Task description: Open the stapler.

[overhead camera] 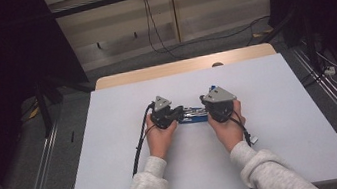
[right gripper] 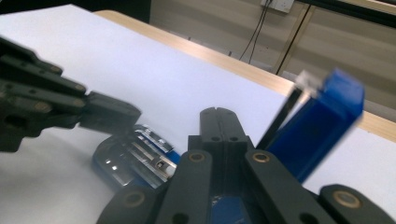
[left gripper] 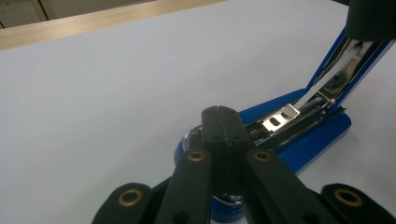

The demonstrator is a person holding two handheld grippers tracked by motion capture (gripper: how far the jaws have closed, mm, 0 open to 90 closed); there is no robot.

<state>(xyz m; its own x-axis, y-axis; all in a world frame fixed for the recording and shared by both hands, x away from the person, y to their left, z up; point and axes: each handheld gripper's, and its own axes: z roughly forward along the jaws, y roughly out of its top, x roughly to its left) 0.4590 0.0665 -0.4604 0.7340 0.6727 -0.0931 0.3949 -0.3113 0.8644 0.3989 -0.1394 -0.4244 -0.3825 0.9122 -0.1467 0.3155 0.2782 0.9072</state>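
Your left gripper (left gripper: 221, 112) has its jaws together, pressing down on the base of the blue stapler (left gripper: 299, 140). Your right gripper (right gripper: 219, 113), jaws also together, lifts the lid. So the stapler stands open mid-table; whatever loading follows looks still undone. Around it lies the white tabletop (overhead camera: 114, 148), then grey floor (overhead camera: 44, 158) with cables (overhead camera: 151, 26).

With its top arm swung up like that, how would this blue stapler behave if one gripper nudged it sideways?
The blue stapler probably slides rather than rolls: its flat base lies on the smooth white table. The raised top arm looks hinged, so it may flop shut. Metal parts suggest it is rigid and fairly heavy for its size.
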